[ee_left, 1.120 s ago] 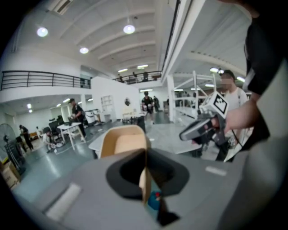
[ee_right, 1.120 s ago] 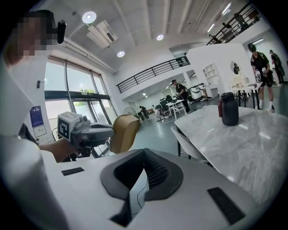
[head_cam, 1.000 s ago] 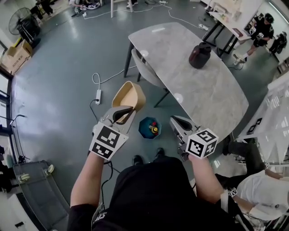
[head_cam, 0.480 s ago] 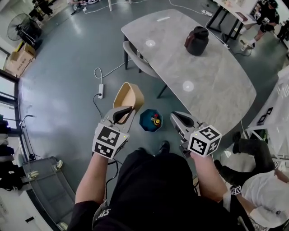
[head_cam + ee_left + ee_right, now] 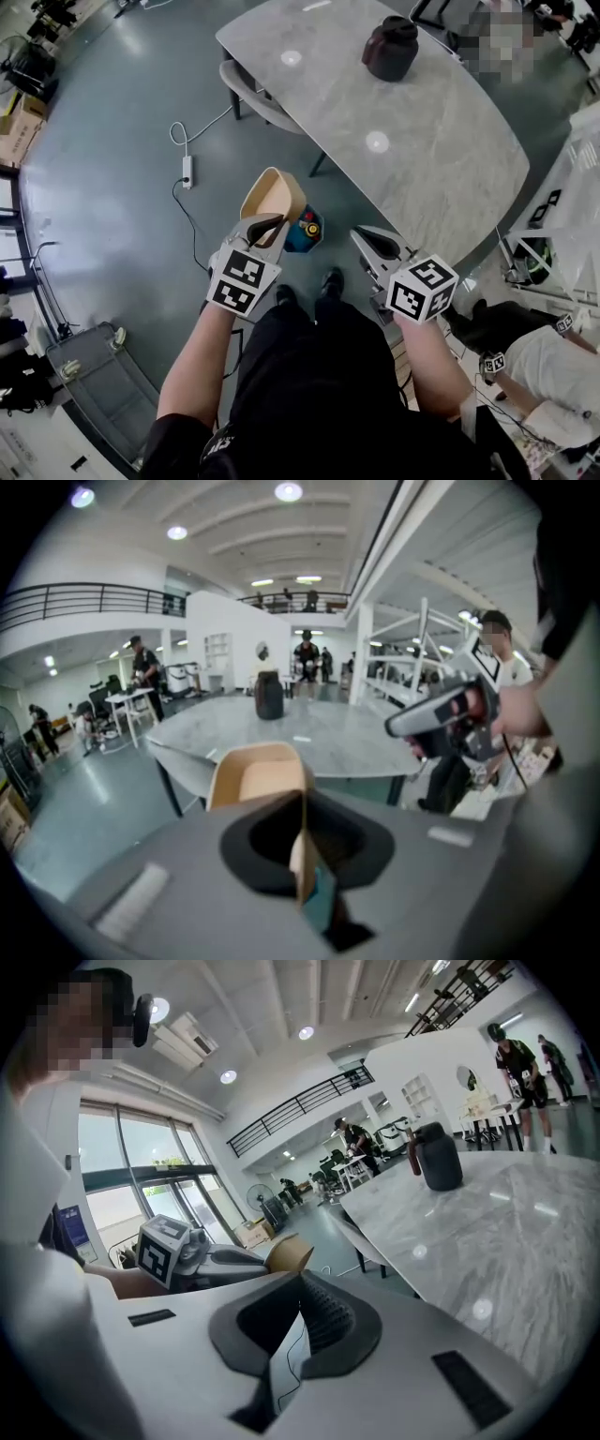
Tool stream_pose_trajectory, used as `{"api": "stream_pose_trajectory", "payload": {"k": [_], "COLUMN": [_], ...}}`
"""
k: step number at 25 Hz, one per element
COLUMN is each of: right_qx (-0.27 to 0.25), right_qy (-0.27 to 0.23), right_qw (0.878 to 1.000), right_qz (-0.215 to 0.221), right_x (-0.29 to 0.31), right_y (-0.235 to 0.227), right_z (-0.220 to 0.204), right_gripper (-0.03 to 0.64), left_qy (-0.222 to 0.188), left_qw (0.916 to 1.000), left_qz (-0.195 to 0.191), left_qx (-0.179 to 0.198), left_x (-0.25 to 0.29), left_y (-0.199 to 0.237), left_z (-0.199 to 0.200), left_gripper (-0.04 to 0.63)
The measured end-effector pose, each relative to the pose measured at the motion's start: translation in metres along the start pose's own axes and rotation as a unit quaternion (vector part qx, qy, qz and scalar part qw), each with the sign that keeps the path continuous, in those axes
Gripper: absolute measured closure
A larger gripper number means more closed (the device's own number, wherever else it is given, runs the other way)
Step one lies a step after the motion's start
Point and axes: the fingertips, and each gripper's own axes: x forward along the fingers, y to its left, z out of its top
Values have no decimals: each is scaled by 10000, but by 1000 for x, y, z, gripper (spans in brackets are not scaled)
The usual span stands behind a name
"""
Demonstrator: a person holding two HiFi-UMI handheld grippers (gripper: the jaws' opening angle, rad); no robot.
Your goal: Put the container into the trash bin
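The container (image 5: 274,194) is a tan paper tub, and my left gripper (image 5: 272,222) is shut on its near rim. In the head view the tub overlaps the left edge of the small blue trash bin (image 5: 307,234), which stands on the floor with colourful rubbish inside. The left gripper view shows the tub (image 5: 258,775) tilted up beyond the jaws (image 5: 302,855), which pinch its wall. My right gripper (image 5: 361,234) hangs to the right of the bin, shut with nothing in it. From the right gripper view (image 5: 295,1335) the tub (image 5: 289,1252) peeks out past the left gripper (image 5: 234,1258).
A grey marble table (image 5: 422,122) with a dark jug (image 5: 389,47) stands just beyond the bin, a grey chair (image 5: 248,89) tucked at its left side. A power strip (image 5: 187,171) and cable lie on the floor to the left. My shoes (image 5: 330,279) stand just before the bin.
Both grippers sank and came closer to the bin. The container, held beside the bin's left before, now overlaps its left edge. The right gripper stayed shut.
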Motion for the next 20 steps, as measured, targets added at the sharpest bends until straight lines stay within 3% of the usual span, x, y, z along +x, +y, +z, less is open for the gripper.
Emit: {"api": "stream_pose_trajectory", "payload": {"k": [8,20], "right_qx": [253,400], "right_qy": [272,928], "right_qw": [9993,9947], "right_qz": [4,-177], "right_x": [36,101], "right_y": [-11,-63], "right_z": [-41,-153], "right_gripper": [623,623], "left_qy": [605,1336], "left_qw": [9972,9865], "left_qz": [-434,-940], "left_qx": [-17,-141], "left_x": [51,141], "left_y": [-14,-22], "left_z": [-69,-200], "left_gripper": [574,572]}}
